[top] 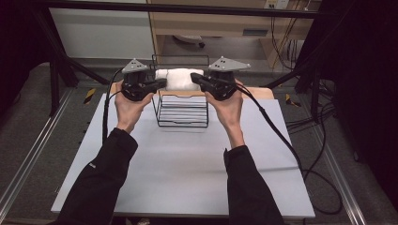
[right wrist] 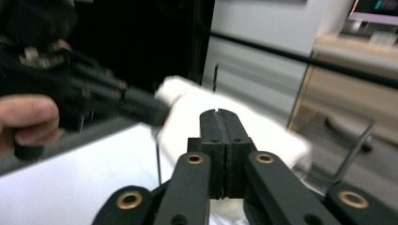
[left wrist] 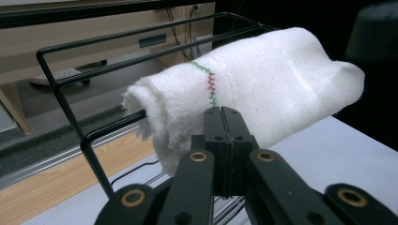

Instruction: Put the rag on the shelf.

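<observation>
We hold the white towel (top: pixel 179 79) over the wire rack (top: pixel 183 111), left gripper (top: pixel 162 83) and right gripper (top: pixel 194 78) both clenched at its ends; next, we judge, comes draping it evenly across the top bar.

A lab — framed test table (top: pixel 187 178) (cables (top: pixel 300 154) trailing).

Black sleeves, black gripper (top: pixel 162 84) bodies, brass rivets.

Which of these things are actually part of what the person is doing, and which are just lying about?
In use:
white folded cloth
black wire rack
left gripper
right gripper

Lying about:
wooden board behind the rack
yellow-black floor markers
</observation>
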`<control>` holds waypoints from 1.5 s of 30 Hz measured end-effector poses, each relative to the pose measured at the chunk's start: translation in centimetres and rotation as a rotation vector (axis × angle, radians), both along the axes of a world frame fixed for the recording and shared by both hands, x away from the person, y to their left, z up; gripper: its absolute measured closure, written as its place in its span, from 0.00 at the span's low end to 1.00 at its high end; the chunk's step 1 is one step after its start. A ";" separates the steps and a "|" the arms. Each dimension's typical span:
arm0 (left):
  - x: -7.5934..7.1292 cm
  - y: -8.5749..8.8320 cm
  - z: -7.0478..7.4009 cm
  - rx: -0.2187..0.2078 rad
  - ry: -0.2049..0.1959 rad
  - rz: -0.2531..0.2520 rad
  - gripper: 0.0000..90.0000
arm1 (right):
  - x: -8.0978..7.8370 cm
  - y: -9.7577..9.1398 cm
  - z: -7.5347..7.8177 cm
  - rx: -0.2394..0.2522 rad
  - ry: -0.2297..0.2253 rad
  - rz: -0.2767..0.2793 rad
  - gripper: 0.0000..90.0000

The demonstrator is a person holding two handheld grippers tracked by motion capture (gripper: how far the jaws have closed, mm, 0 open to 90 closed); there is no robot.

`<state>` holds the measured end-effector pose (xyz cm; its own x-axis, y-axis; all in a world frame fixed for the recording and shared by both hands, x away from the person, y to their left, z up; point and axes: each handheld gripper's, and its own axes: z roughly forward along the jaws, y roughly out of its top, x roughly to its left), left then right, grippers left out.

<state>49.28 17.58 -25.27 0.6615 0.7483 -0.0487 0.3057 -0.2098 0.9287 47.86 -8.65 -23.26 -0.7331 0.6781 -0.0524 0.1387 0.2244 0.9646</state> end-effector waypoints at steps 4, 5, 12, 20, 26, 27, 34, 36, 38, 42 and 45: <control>0.0 0.0 -0.4 0.009 -0.003 0.001 1.00 | 0.3 0.2 -1.5 -0.030 0.035 -0.023 1.00; 0.1 0.0 -0.5 0.006 -0.002 0.002 1.00 | 0.5 0.1 -1.8 -0.031 0.039 -0.033 1.00; 0.5 -0.2 -1.1 0.005 -0.005 0.007 1.00 | 1.3 -0.6 -3.3 -0.034 0.035 -0.083 0.99; 0.4 -0.1 -1.2 0.009 -0.021 0.004 1.00 | 1.4 -0.6 -3.7 -0.010 0.030 -0.080 0.96; -0.2 0.3 -0.9 0.027 -0.025 -0.002 0.93 | 0.5 -1.3 -2.8 0.017 0.025 -0.061 0.89; -0.3 0.4 -0.8 0.026 -0.025 -0.002 0.92 | 0.4 -1.5 -2.6 0.018 0.025 -0.059 0.87; -1.4 1.7 -0.9 0.043 -0.009 -0.003 0.75 | -0.9 -2.9 -1.6 0.019 0.047 -0.052 0.67; -1.9 2.2 -1.0 0.053 -0.008 -0.006 0.68 | -1.3 -3.3 -1.4 0.035 0.055 -0.047 0.58; -2.3 2.7 -1.4 0.056 0.002 -0.010 0.61 | -1.6 -3.9 -1.3 0.043 0.070 -0.047 0.49; -3.3 3.6 -2.5 0.059 0.024 -0.021 0.49 | -2.3 -5.1 -1.8 0.036 0.090 -0.069 0.34; -3.9 4.2 -3.6 0.069 0.048 -0.028 0.39 | -2.8 -6.1 -2.6 0.032 0.103 -0.079 0.24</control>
<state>45.42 21.74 -28.88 0.6807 0.7319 -0.0299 0.3426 -0.2821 0.8961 45.05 -14.72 -25.90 -0.6778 0.7339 0.0431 0.2534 0.1782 0.9508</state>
